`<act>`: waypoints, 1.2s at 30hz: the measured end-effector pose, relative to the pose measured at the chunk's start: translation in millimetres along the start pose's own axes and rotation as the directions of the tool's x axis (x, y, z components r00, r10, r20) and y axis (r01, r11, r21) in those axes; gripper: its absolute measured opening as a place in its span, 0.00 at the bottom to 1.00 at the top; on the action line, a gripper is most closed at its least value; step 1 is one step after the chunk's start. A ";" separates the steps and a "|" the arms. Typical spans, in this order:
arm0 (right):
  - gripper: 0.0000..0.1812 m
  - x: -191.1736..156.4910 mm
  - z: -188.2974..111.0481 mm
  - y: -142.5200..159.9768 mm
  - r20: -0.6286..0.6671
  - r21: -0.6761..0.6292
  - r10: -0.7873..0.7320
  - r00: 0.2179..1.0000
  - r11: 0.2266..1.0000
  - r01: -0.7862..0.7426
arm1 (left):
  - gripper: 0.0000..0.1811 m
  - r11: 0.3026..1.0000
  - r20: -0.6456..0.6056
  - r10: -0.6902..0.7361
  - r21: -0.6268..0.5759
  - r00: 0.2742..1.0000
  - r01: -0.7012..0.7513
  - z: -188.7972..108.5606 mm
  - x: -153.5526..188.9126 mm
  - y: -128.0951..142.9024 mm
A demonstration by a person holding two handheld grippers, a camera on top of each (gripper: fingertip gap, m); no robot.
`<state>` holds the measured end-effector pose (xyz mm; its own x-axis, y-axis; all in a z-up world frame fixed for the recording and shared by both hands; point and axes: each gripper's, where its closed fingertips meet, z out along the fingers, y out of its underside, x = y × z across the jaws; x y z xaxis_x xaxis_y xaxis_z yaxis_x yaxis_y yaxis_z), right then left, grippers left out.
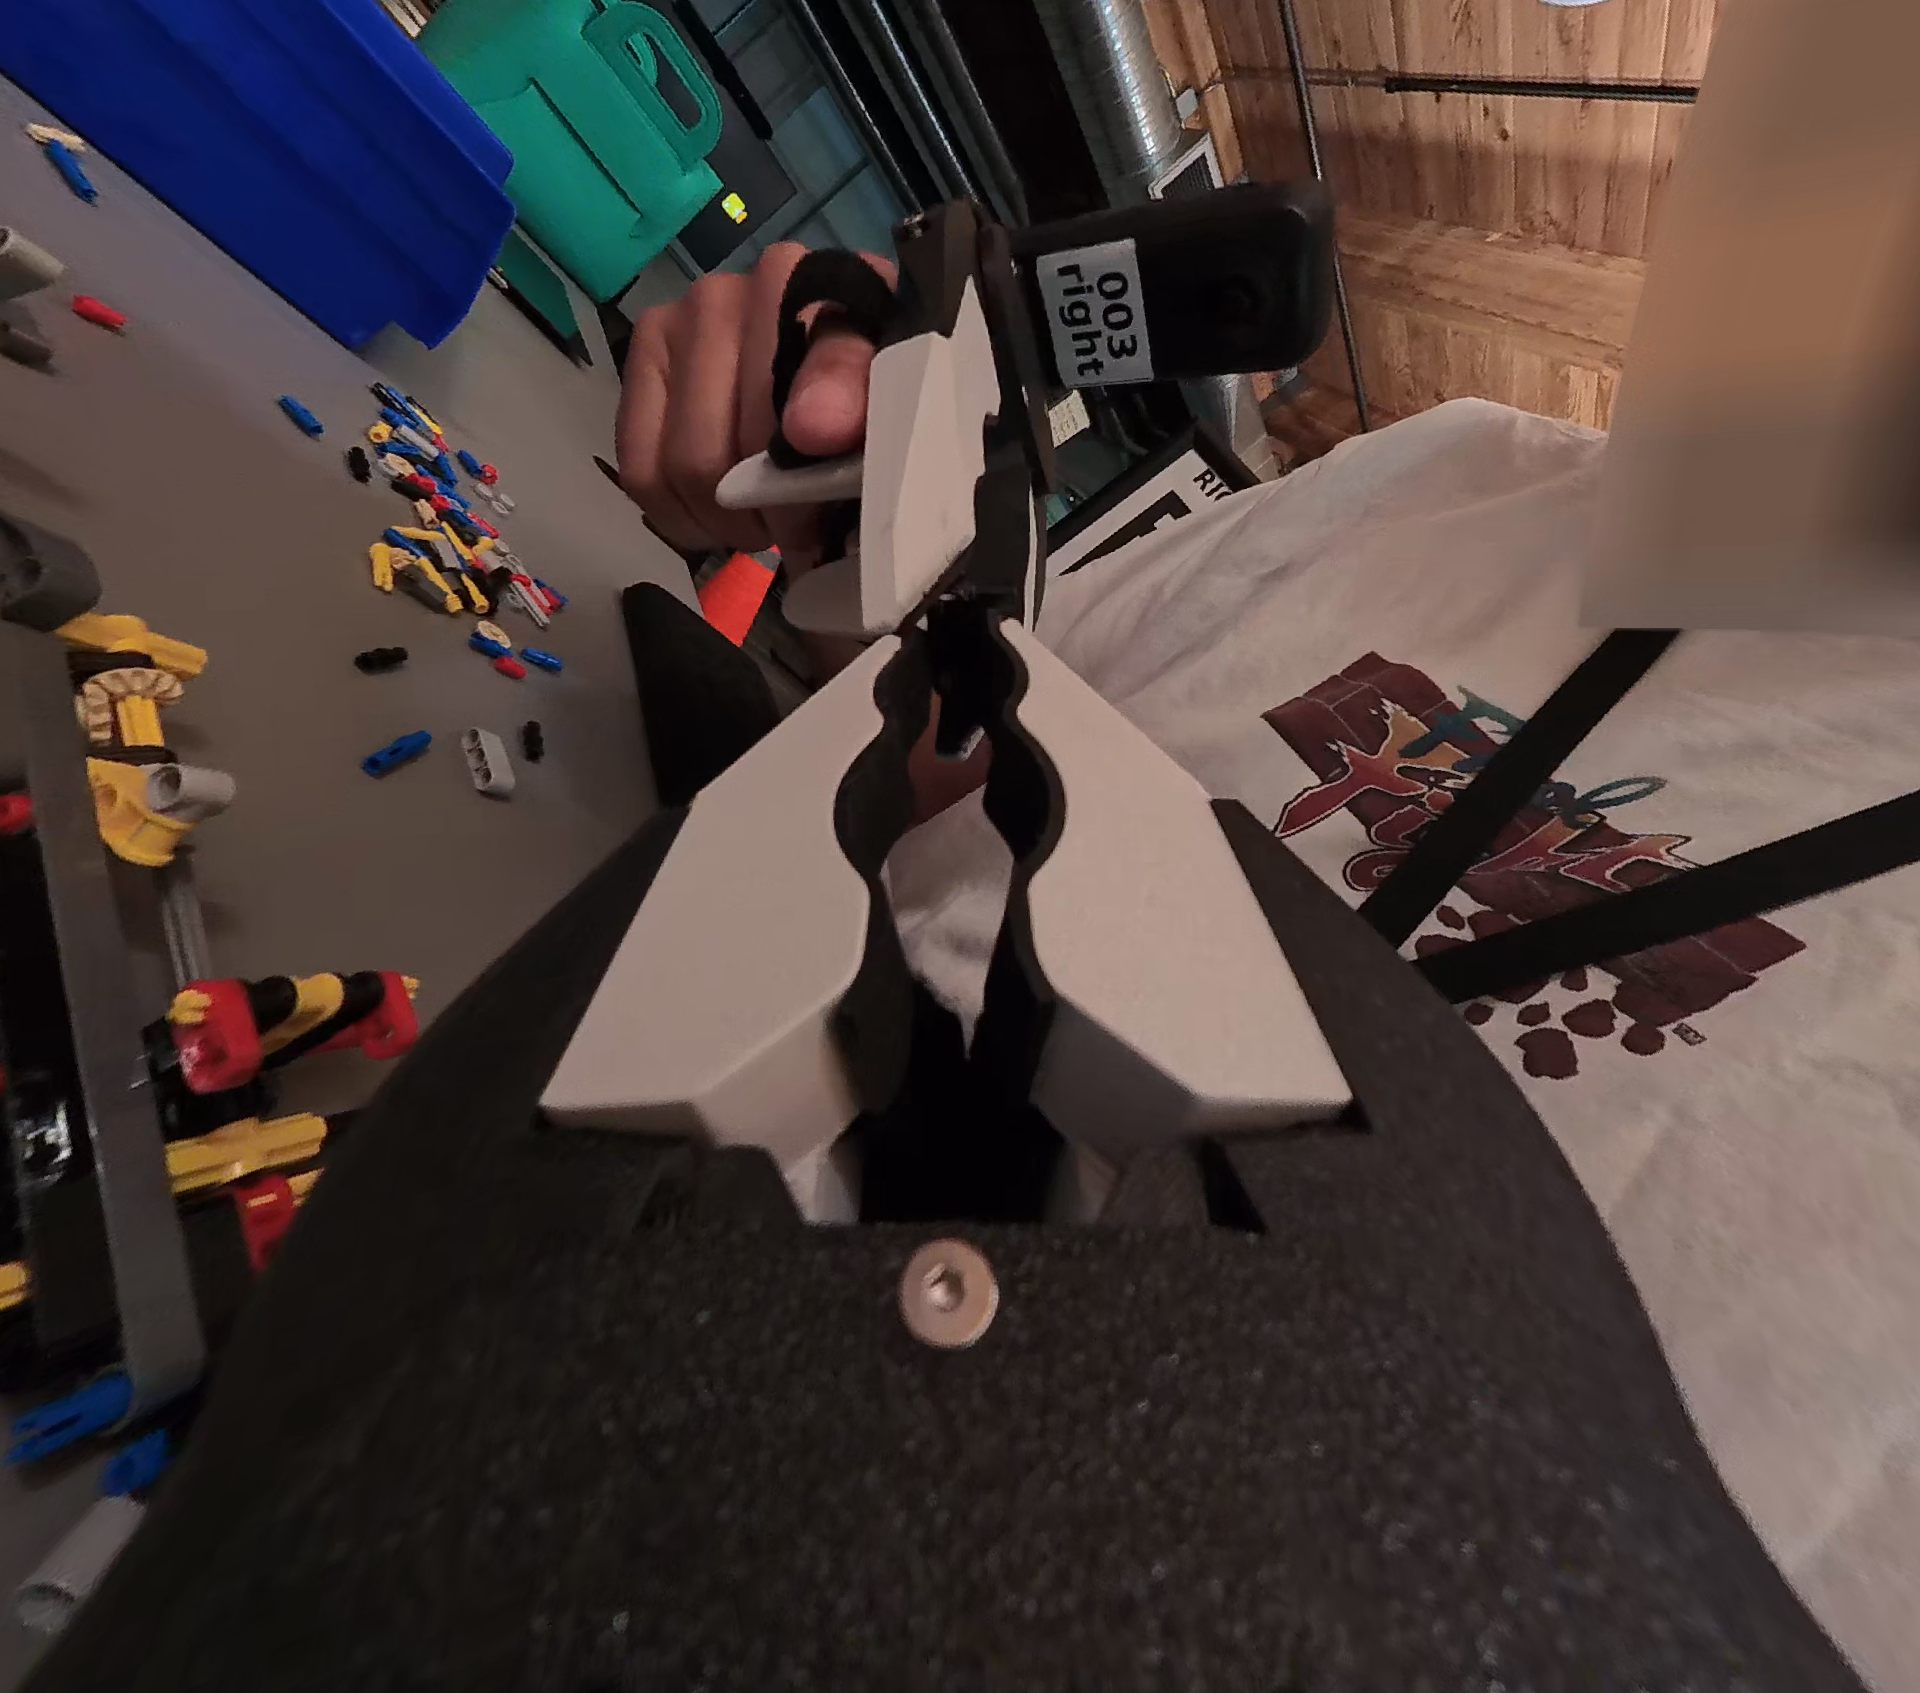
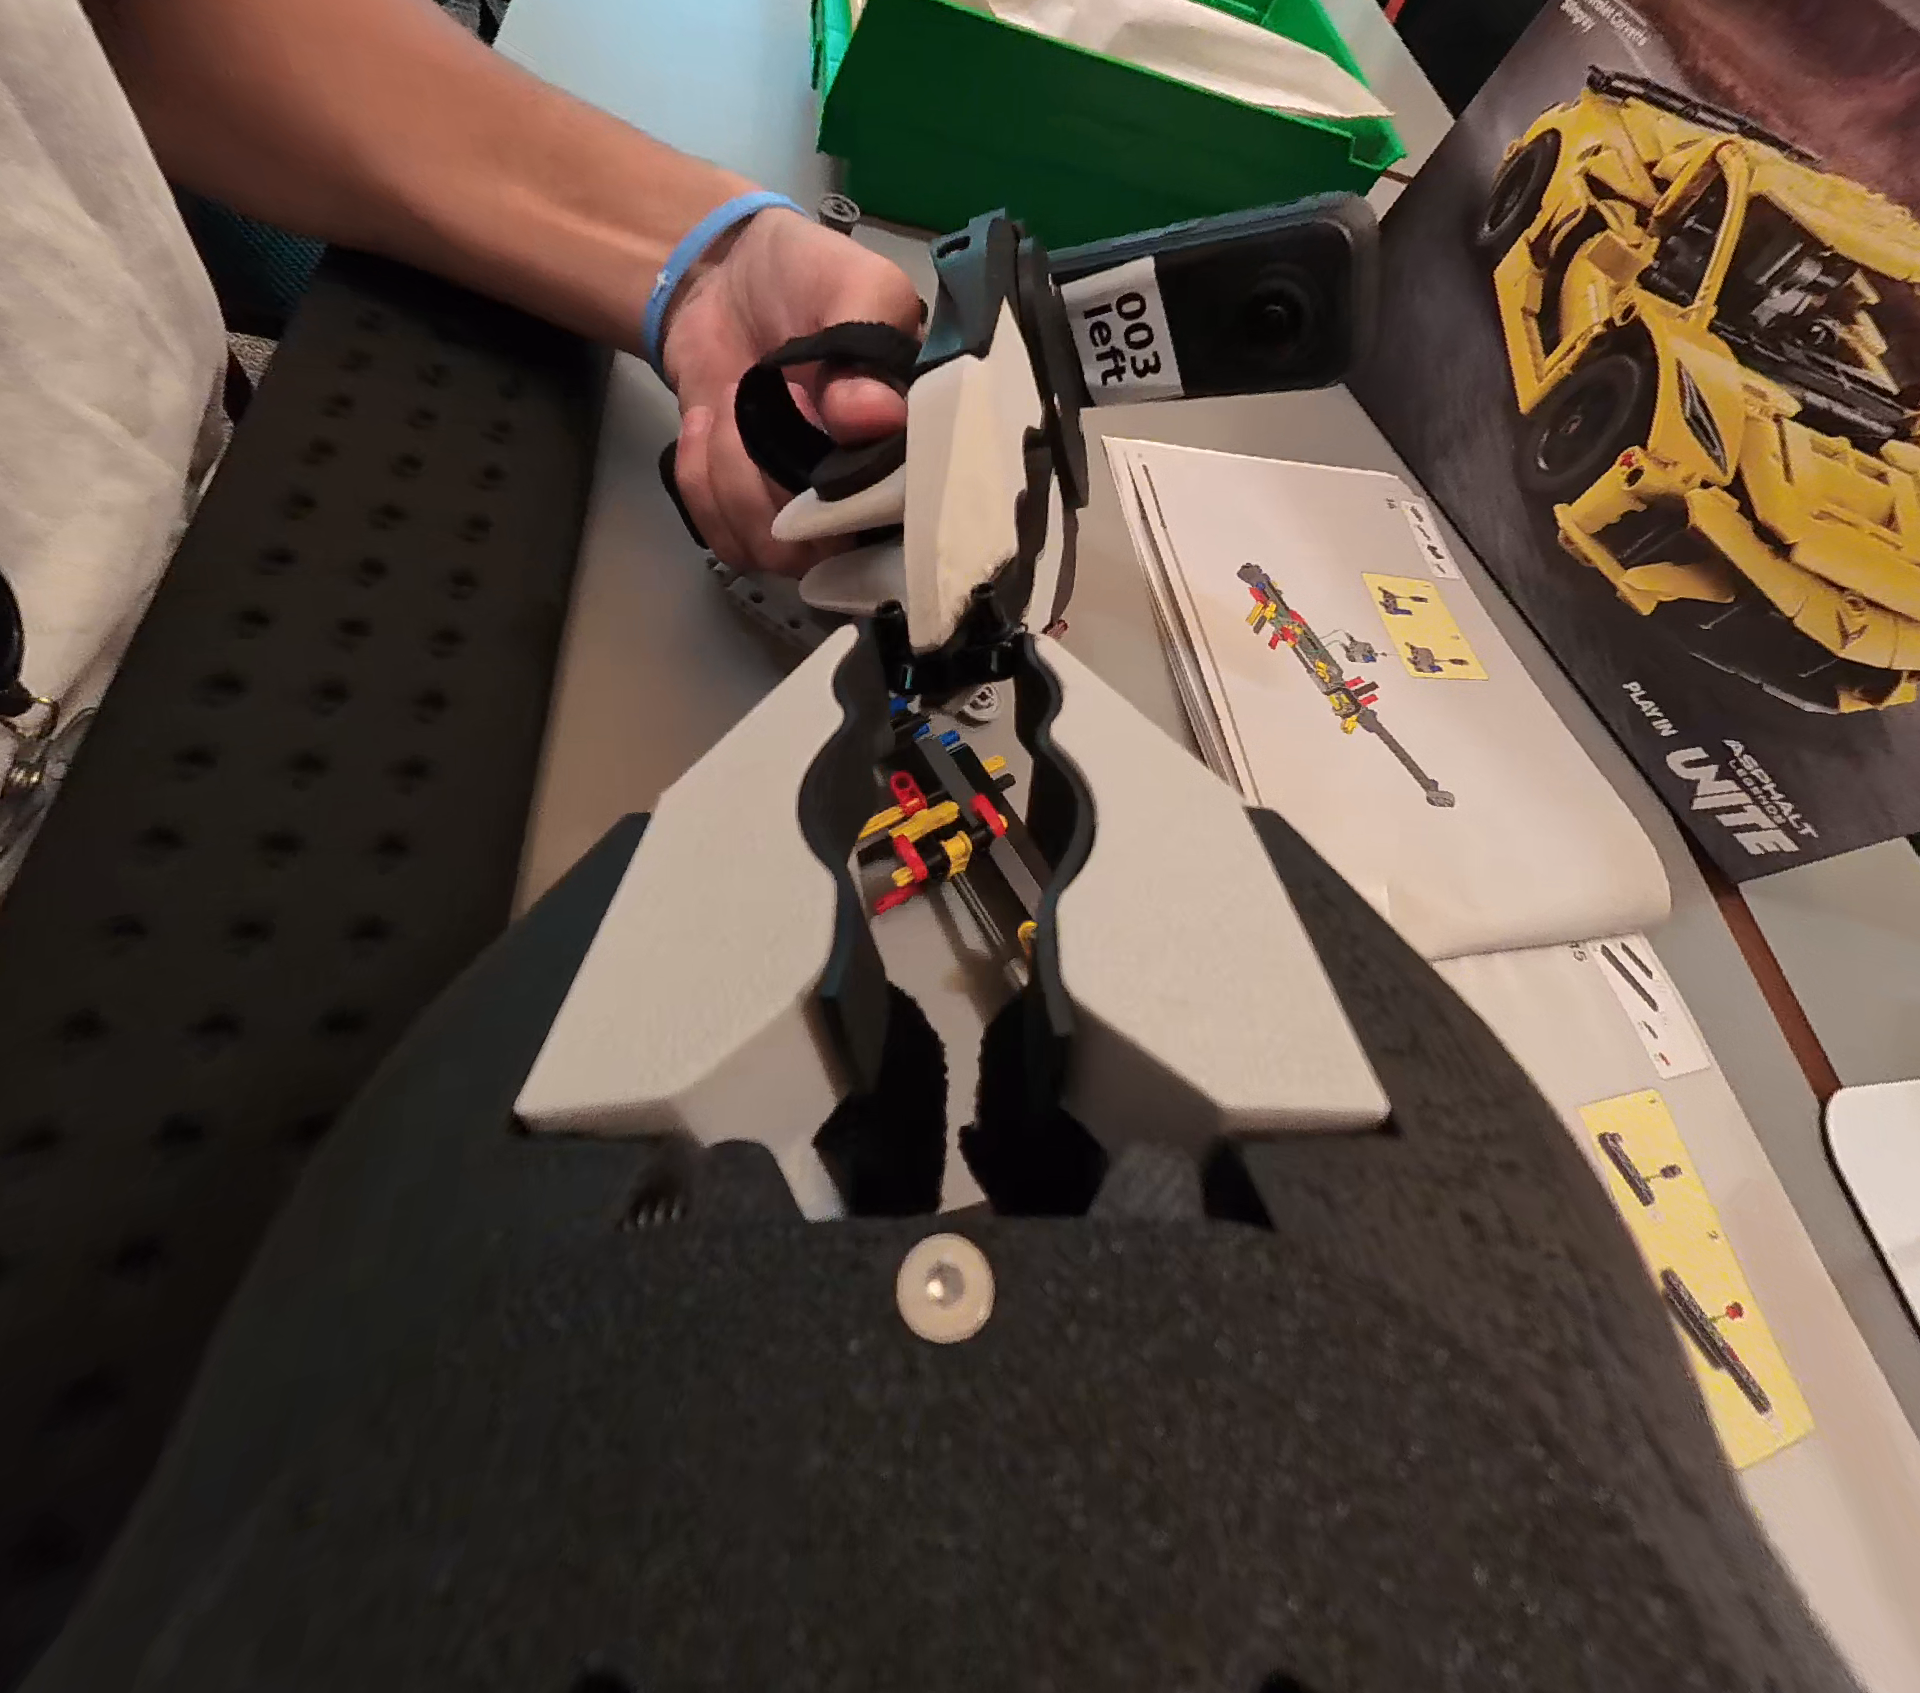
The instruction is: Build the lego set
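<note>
Across the grey table (image 2: 665,43), largest first: only the right wrist view shows the set's box (image 2: 1704,313) with its yellow car picture, standing at the right edge, the green bin (image 2: 1049,105) holding white paper behind, and the open instruction booklet (image 2: 1382,687) lying flat beside the box. Only the left wrist view shows the blue bin (image 1: 239,85), the person's white printed shirt (image 1: 1558,916) filling the right side, and the loose pile of small pieces (image 1: 447,521) in blue, yellow, red, black and grey, scattered well apart from the build. Partly built chassis (image 2: 956,843): a long narrow black-and-grey beam assembly with yellow, red and blue pins, lying flat on the table; in the right wrist view it is seen through the finger gap, long axis running away from the camera and slanting up-left; in the left wrist view it lies along the left edge (image 1: 135,968). Both tools meet tip to tip above it. Left gripper (image 1: 961,687) has its tips drawn narrow around a small black connector piece (image 2: 940,641), which looks like a short black part with stubby pins pointing up. Right gripper (image 2: 945,667) has tips close to the same piece, with a narrow gap; whether it actually clamps the piece cannot be told. A hand (image 2: 769,396) with a blue wristband (image 2: 696,261) squeezes the left tool.
</note>
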<state>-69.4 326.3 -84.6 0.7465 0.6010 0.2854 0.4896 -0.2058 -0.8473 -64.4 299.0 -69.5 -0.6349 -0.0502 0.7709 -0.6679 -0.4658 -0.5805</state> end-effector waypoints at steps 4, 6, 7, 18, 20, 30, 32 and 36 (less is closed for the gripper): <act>0.13 0.3 1.9 -0.6 0.003 0.010 0.009 1.000 1.000 -0.009 | 0.03 1.000 0.008 0.014 -0.003 1.000 -0.014 -1.6 0.0 -0.1; 0.13 0.1 0.8 -1.4 0.002 0.022 0.016 1.000 1.000 -0.016 | 0.03 1.000 0.005 0.013 -0.002 1.000 -0.013 -0.6 0.5 -0.1; 0.13 -0.2 -0.3 -2.0 0.008 0.030 0.036 0.999 0.999 -0.036 | 0.03 1.000 0.004 0.014 -0.002 1.000 -0.014 0.3 0.7 -0.2; 0.11 -19.9 -64.7 129.4 -0.223 -0.228 0.503 0.835 0.806 -0.547 | 0.03 0.954 0.331 0.268 0.038 0.905 -0.296 -33.6 -16.6 -35.4; 0.12 -26.9 -62.7 137.2 -0.272 -0.236 0.509 0.816 0.787 -0.570 | 0.03 0.942 0.390 0.300 0.024 0.870 -0.336 -36.8 -23.6 -37.6; 0.16 -20.8 -55.8 148.8 -0.364 -0.188 0.485 0.795 0.798 -0.573 | 0.03 0.953 0.379 0.282 -0.003 0.882 -0.303 -30.4 -30.6 -29.4; 0.19 -20.1 -53.8 145.8 -0.339 -0.168 0.513 0.789 0.792 -0.587 | 0.03 0.950 0.397 0.289 -0.007 0.871 -0.312 -31.6 -32.7 -30.5; 0.25 -28.0 -48.2 144.3 -0.275 -0.199 0.541 0.795 0.777 -0.598 | 0.03 0.951 0.415 0.286 -0.009 0.864 -0.310 -34.4 -35.4 -31.2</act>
<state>2.1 242.6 -193.3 0.9821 0.1539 -0.1084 0.0238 -0.6725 -0.7397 -34.4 345.7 -87.7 -0.5785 -0.5427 0.6089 -0.4418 -0.4191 -0.7932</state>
